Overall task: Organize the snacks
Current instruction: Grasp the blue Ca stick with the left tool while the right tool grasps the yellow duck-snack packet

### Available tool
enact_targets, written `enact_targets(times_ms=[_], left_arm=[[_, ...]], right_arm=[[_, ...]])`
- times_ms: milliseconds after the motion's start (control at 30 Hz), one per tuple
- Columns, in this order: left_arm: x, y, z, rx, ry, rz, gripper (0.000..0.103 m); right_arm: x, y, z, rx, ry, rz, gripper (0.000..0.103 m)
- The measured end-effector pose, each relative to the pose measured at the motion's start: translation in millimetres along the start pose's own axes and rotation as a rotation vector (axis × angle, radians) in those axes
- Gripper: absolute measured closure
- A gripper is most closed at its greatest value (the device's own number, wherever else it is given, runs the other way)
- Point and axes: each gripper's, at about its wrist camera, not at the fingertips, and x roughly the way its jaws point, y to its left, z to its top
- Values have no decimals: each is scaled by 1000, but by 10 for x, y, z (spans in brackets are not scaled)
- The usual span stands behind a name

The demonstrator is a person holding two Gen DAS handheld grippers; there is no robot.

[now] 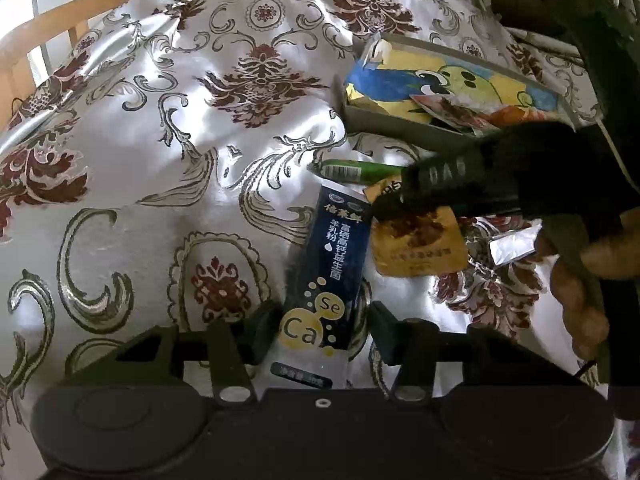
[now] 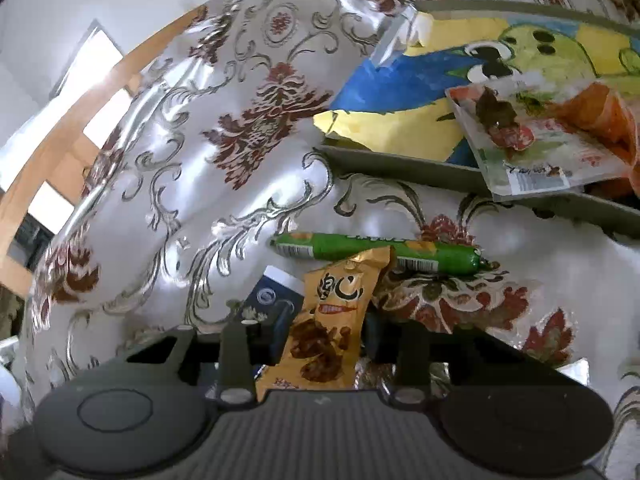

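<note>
My left gripper (image 1: 318,328) is shut on a dark blue milk-powder sachet (image 1: 334,264) with yellow "Se Ca" circles, its fingers (image 1: 262,330) pressing both sides. My right gripper (image 2: 324,334) is shut on an orange snack packet (image 2: 330,328); the packet also shows in the left wrist view (image 1: 418,246). A green sausage stick (image 2: 376,254) lies on the cloth just beyond both; it also shows in the left wrist view (image 1: 356,170). The blue sachet's top shows in the right wrist view (image 2: 272,294).
A grey tray (image 2: 400,166) at the far right holds a blue-and-yellow cartoon bag (image 2: 404,80) and a clear-and-orange packet (image 2: 540,136). A silver wrapper (image 1: 512,246) lies at the right. A wooden chair frame (image 2: 60,152) stands past the patterned tablecloth's left edge.
</note>
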Motion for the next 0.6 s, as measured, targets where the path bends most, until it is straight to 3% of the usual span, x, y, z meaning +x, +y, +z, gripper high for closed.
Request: enact_targets(times_ms=[133, 367, 600], left_arm=[[41, -23, 3, 18, -3, 4, 51], [128, -85, 46, 52, 7, 5, 36], [151, -71, 62, 41, 4, 17, 40]], right_arm=[[-23, 61, -68, -62, -7, -14, 68], [-76, -10, -73, -49, -9, 16, 72], [-405, -157, -223, -69, -4, 8, 73]])
